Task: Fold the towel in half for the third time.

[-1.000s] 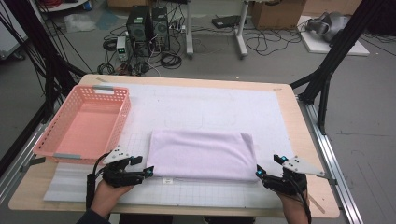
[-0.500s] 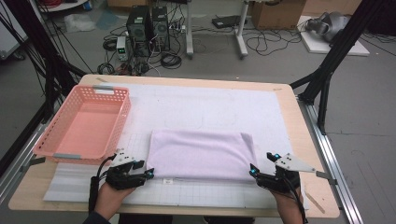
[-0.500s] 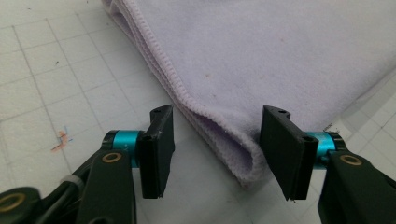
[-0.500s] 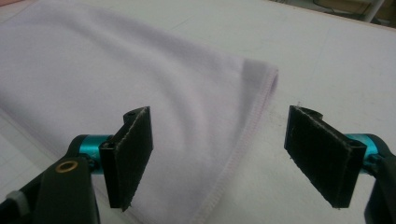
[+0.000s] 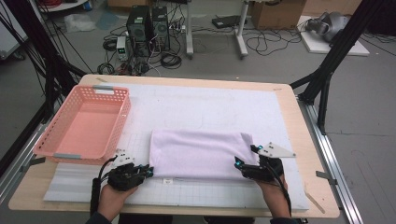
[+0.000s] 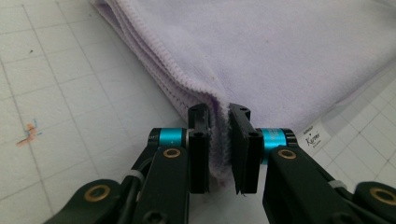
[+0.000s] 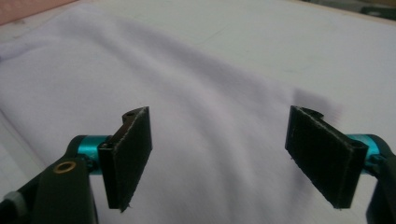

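left gripper view: my left gripper [image 6: 219,140] has just closed onto the towel [image 5: 198,154] corner at lower centre. since a second ago my right gripper [image 5: 243,164], jaws apart, slid onto its lower right corner; it clamps next, i reckon.

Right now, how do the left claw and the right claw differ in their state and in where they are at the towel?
The left claw has just been closing and pinches the lilac towel at its near left corner; the right claw stands wide open, gripping nothing. The left sits at the towel's edge; the right hovers above the towel's near right part. Both have black jaws with blue fittings.
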